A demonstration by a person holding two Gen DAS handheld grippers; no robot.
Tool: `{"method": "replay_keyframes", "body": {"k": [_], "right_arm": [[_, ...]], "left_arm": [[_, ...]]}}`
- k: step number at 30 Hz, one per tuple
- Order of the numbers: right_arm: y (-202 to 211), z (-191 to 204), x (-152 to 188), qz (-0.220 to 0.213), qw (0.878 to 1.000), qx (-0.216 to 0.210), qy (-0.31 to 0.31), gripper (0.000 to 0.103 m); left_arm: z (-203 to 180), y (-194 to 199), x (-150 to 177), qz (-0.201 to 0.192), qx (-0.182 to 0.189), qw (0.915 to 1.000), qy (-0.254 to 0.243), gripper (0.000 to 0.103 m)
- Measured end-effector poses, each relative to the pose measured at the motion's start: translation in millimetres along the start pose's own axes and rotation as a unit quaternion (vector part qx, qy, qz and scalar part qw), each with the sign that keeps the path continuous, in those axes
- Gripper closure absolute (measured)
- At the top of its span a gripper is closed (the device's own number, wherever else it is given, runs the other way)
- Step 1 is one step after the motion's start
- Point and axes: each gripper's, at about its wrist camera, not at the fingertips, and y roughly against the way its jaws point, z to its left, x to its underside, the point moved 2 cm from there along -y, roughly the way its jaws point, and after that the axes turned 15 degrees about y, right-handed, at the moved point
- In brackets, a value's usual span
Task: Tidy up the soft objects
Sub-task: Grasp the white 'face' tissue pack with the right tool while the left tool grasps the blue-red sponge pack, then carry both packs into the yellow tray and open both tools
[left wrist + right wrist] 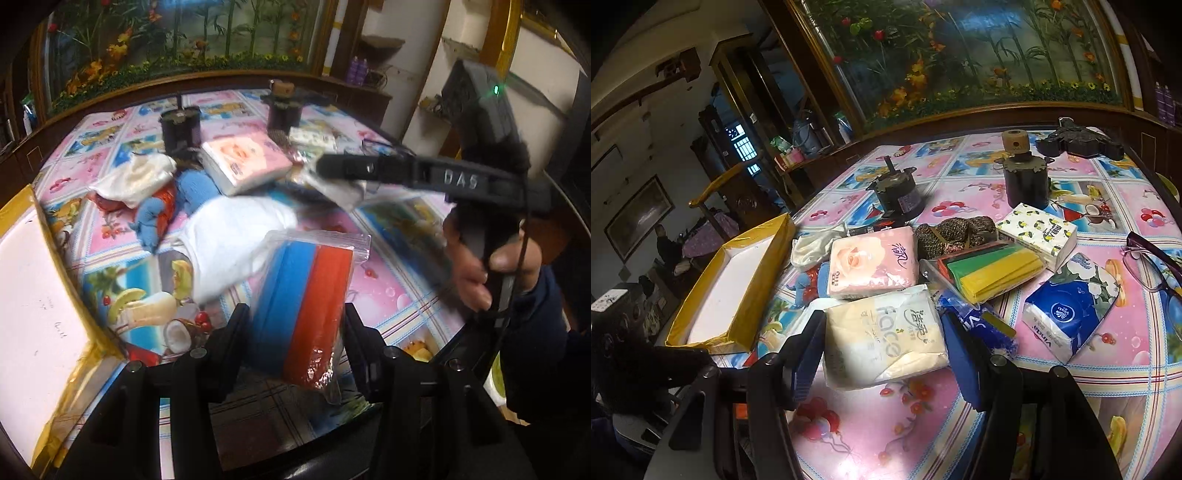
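Note:
In the left wrist view my left gripper point(295, 321) is shut on a clear zip bag of blue and red sponges point(306, 295), one finger on each side. The bag tilts above the patterned tablecloth point(388, 280). In the right wrist view my right gripper point(884, 347) is shut on a cream tissue pack point(882, 343) printed "face". A pink tissue pack point(868, 262), a bag of green and yellow sponges point(993, 269), a lemon-print tissue pack point(1038, 232) and a blue tissue pack point(1071, 310) lie beyond it. A white cloth point(236, 236) and a blue knit piece point(155, 218) lie ahead of the left gripper.
A yellow box with a white inside point(764, 273) stands at the table's left edge. Two black canisters point(897, 195) point(1027, 181) stand further back, with a dark knit bundle point(956, 232) before them. Purple glasses point(1152, 266) lie at the right. A hand point(469, 266) holds the right gripper.

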Motion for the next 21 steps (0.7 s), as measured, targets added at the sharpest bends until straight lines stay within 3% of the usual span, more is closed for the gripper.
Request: {"method": "replay_keyframes", "body": {"k": [12,21], "right_arm": [[-3.6,5.0,-1.0,0.005,1.0,0.007,0.007,0.035],[-10.8,38.1,-14.9,-0.002,0.999,-0.048,0.006,0.035]], "left_arm": [[43.3,30.6,-17.6,-0.052,-0.019,0.9968,0.057,0.054],[78.5,51.6,-22.4,-0.082,-0.036,0.9916,0.094,0.054]]}}
